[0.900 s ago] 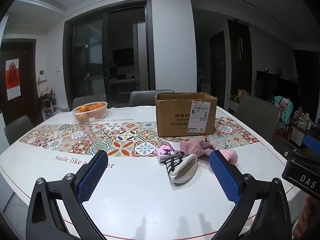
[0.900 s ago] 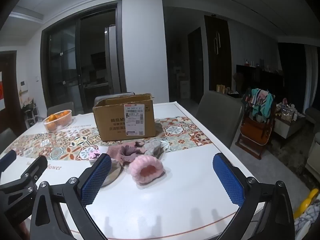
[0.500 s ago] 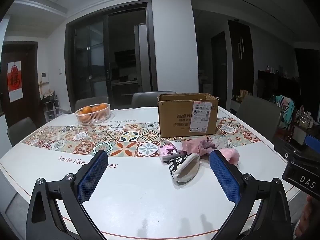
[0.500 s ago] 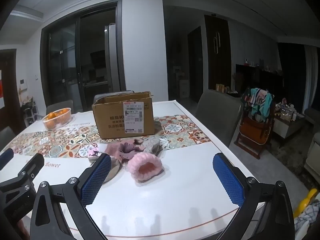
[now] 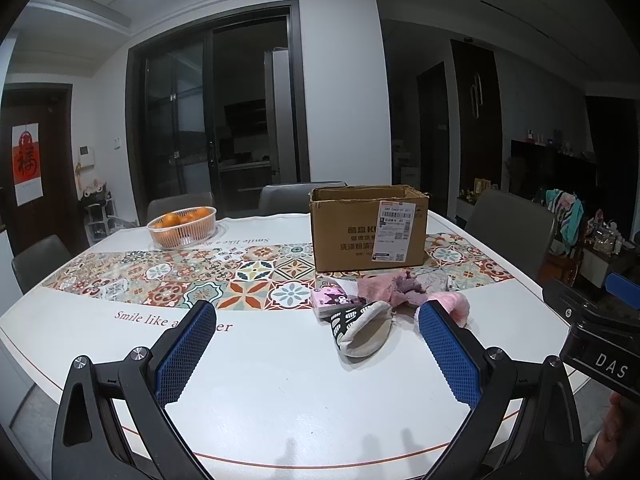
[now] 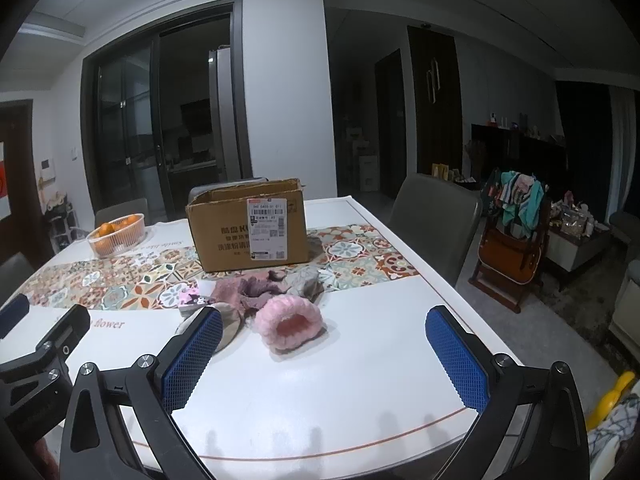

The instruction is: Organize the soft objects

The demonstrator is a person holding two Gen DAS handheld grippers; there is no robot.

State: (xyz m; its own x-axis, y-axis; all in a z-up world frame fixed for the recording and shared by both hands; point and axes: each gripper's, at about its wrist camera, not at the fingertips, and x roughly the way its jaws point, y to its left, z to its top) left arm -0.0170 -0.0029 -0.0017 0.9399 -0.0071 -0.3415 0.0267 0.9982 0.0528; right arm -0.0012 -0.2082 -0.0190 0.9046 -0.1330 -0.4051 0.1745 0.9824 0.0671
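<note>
Both the left gripper (image 5: pixel 316 344) and right gripper (image 6: pixel 324 350) are held spread and empty, drawn back slightly since earlier. The soft pile (image 6: pixel 256 300) lies untouched before the box (image 6: pixel 248 226); nothing is yet sorted.

You're in a home dining room: patterned dining table (image 5: pixel 280 380), chairs (image 6: pixel 434 224), orange basket (image 5: pixel 182 227), child's high chair (image 6: pixel 510 248), kitchen behind glass doors (image 5: pixel 216 120).
</note>
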